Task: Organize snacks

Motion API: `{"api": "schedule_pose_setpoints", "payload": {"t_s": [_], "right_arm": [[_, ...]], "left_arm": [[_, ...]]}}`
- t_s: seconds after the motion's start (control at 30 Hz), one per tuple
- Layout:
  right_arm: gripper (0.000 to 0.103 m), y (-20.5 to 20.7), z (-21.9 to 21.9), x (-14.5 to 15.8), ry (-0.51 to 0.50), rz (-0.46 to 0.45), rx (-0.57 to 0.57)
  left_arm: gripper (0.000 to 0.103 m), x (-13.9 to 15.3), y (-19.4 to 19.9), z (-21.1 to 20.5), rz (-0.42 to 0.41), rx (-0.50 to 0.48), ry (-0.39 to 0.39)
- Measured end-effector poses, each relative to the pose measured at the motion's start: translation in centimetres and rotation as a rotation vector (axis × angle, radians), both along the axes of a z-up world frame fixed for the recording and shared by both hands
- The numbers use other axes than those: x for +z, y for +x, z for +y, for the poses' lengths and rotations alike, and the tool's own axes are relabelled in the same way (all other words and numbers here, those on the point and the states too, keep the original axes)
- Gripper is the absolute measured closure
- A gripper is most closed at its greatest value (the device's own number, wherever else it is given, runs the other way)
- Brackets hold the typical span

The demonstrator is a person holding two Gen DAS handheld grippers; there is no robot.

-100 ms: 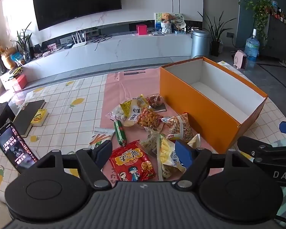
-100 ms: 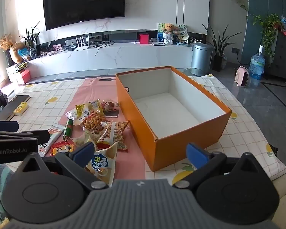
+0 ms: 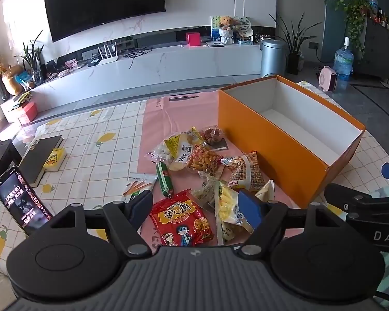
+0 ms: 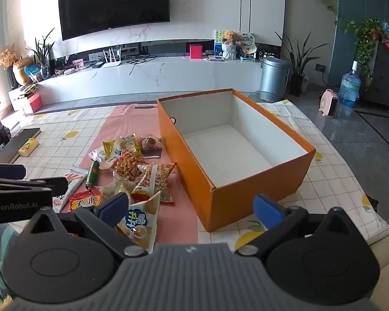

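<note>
Left gripper (image 3: 195, 206): my fingers are spread wide, empty, hovering low in the frame over the near edge of the snack pile.
Right gripper (image 4: 192, 208): my fingers are spread wide too, nothing between them; one pad sits over the chip bag, the other over the near corner of the box.
Snacks: loose heap on the pink mat, centre of the left view. Nearest me is the red noodle-snack packet (image 3: 181, 220), with the yellow-white chip bag (image 3: 229, 212) just beside it to the right. Further up are the green sausage (image 3: 164, 178), the orange fried-snack bag (image 3: 203, 158) and the checked mini-cracker bag (image 3: 243, 172).
Orange box (image 4: 194, 168): open, nothing in it, right of centre in the right view, just beside the pile.
Step in hand (my reading): nothing packed yet; first pick pending.
How to do it well: take the outermost packet first, probably the red one. Come down over a crimped edge, since the flat film may slip. Close gently so the contents do not crush. Lift clear of neighbours before swinging to the box.
Risk: overlapping bags may drag along.
</note>
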State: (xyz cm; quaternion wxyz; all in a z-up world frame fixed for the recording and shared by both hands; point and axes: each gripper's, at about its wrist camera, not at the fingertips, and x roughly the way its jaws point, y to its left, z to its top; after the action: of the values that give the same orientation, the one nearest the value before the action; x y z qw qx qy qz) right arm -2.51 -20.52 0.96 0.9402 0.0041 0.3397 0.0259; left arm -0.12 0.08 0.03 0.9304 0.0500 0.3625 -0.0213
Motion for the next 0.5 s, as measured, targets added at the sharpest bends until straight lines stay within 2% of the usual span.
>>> {"api": "schedule_pose_setpoints", "payload": {"t_s": [0.13,0.5], "right_arm": [[0.004,0.21,-0.12,-0.31,0.002,-0.002,-0.001],[0.004,0.37,0.2,-0.61,-0.001,0.006,-0.004]], "left_arm": [[0.015,-1.34,-0.04,-0.32,0.011,0.0,0.0],[0.015,-0.71,0.09,-0.06,0.037,0.001,0.006]]}}
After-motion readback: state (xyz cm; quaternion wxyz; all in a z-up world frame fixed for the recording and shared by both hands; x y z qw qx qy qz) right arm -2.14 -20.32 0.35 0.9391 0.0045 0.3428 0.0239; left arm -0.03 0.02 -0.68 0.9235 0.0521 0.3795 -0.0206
